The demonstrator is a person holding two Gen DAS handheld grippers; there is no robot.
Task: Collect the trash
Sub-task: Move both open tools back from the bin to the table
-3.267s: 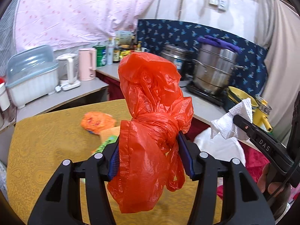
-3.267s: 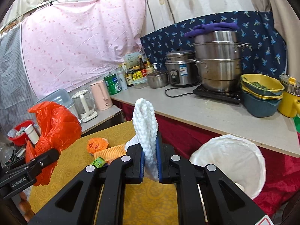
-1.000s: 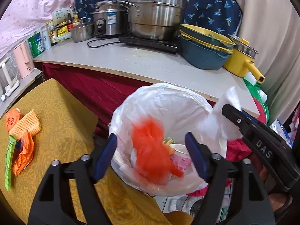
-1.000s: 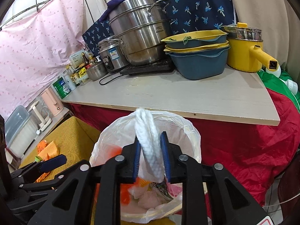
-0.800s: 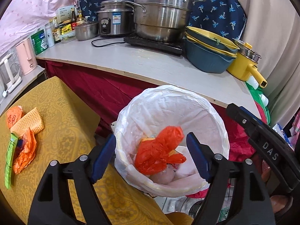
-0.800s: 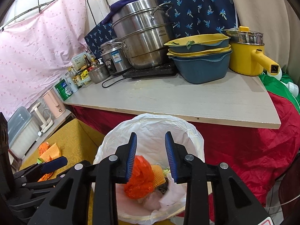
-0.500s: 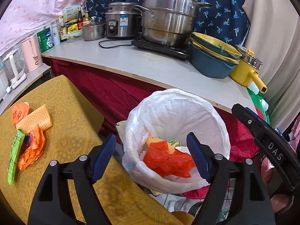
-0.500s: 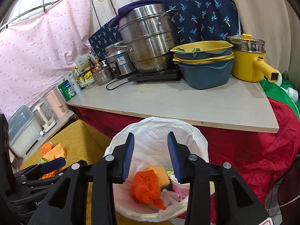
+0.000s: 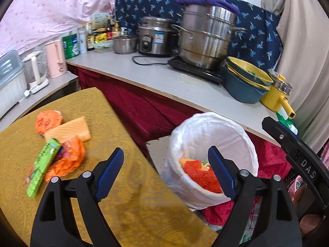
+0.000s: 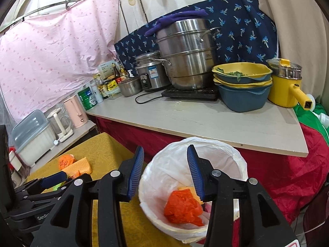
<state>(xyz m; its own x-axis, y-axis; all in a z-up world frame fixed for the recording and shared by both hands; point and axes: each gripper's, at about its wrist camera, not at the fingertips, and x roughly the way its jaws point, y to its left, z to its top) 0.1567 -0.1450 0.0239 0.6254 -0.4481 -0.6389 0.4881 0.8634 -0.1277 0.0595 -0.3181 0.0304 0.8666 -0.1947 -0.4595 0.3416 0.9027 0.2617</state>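
Note:
A bin lined with a white bag (image 9: 213,123) stands on the floor beside the yellow-clothed table (image 9: 133,205). The crumpled orange plastic bag (image 9: 197,175) lies inside it on other rubbish. My left gripper (image 9: 165,151) hovers over the table's corner and the bin's edge, its jaws opening with nothing between them. My right gripper (image 10: 165,149) hangs above the bin (image 10: 216,144), jaws also opening and empty, with the orange bag (image 10: 181,205) below it. On the table lie a green packet (image 9: 44,164), an orange wrapper (image 9: 67,160), an orange waffle cloth (image 9: 67,132) and an orange ball (image 9: 48,121).
Behind the bin runs a grey counter (image 9: 164,78) draped in red cloth, holding a steel steamer (image 9: 205,39), a rice cooker (image 9: 156,37), stacked blue and yellow bowls (image 9: 244,78) and a yellow pot (image 9: 275,96). Kettles (image 9: 54,59) stand on a lower shelf at left.
The orange bag fell from my left gripper into the bin and the white paper left my right gripper. Both grippers rose and backed off, jaws spreading wider; the table trash came into view.

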